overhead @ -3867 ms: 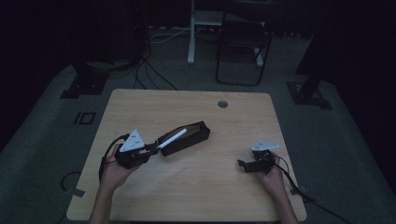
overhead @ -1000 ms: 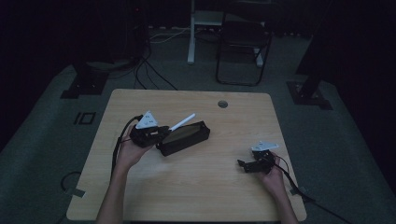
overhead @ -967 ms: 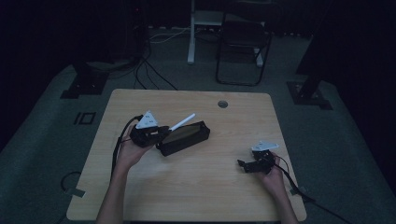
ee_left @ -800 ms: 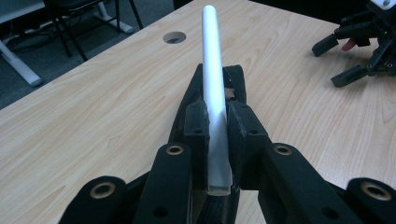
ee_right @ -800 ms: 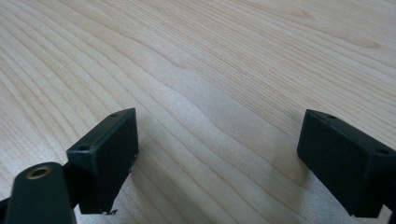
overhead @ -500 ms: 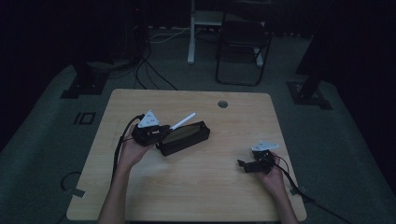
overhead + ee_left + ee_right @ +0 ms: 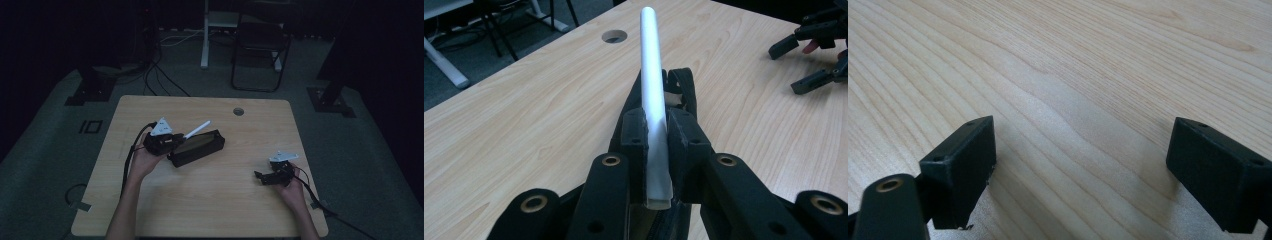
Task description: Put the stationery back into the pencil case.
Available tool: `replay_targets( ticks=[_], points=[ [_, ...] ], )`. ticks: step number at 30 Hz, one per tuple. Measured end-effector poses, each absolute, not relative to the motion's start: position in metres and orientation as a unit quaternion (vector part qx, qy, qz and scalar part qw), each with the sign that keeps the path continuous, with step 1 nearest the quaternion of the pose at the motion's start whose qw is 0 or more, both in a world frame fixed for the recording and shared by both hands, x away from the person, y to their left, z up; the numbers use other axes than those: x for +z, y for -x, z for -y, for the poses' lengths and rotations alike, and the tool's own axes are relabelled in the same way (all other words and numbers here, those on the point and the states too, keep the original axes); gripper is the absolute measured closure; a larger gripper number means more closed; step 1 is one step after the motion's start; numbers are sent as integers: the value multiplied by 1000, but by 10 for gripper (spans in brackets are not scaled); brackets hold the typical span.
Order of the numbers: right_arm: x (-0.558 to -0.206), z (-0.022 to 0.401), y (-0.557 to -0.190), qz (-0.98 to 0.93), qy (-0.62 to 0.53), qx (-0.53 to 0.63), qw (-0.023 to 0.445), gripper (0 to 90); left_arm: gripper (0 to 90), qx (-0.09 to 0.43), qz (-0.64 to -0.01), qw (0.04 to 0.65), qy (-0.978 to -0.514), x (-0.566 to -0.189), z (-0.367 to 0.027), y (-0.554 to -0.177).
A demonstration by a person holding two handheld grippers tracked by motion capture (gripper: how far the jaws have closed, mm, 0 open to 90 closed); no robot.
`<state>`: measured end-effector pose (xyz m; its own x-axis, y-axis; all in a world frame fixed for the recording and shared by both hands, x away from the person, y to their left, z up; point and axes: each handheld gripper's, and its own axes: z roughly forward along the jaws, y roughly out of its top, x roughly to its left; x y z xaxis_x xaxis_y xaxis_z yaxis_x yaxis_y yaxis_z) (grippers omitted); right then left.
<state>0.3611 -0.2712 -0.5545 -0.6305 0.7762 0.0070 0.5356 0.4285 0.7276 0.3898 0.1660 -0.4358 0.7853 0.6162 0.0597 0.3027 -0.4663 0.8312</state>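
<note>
Left gripper [image 7: 656, 150] clamped on white stick [image 7: 651, 75].
Black case [image 7: 197, 147] lies just beyond it; right gripper [image 7: 1080, 165] spread wide over wooden table [image 7: 240, 195].

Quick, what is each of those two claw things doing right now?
Left gripper: closed on a white stick.
Right gripper: open, holding nothing, above the table.

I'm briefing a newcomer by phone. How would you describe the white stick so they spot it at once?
On the wooden table, look left of centre to the black pouch. The left gripper holds the white stick above it, slanting up; it is the one pale thin rod among black things.
</note>
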Motion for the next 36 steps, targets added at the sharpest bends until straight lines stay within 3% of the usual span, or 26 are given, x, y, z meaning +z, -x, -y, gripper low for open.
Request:
replay_targets(
  ticks=[36],
  points=[
    [-554, 271, -361, -829, -396, 359, 167, 126, 790, 168, -266, 412, -855, -448, -148, -402]
  ],
)
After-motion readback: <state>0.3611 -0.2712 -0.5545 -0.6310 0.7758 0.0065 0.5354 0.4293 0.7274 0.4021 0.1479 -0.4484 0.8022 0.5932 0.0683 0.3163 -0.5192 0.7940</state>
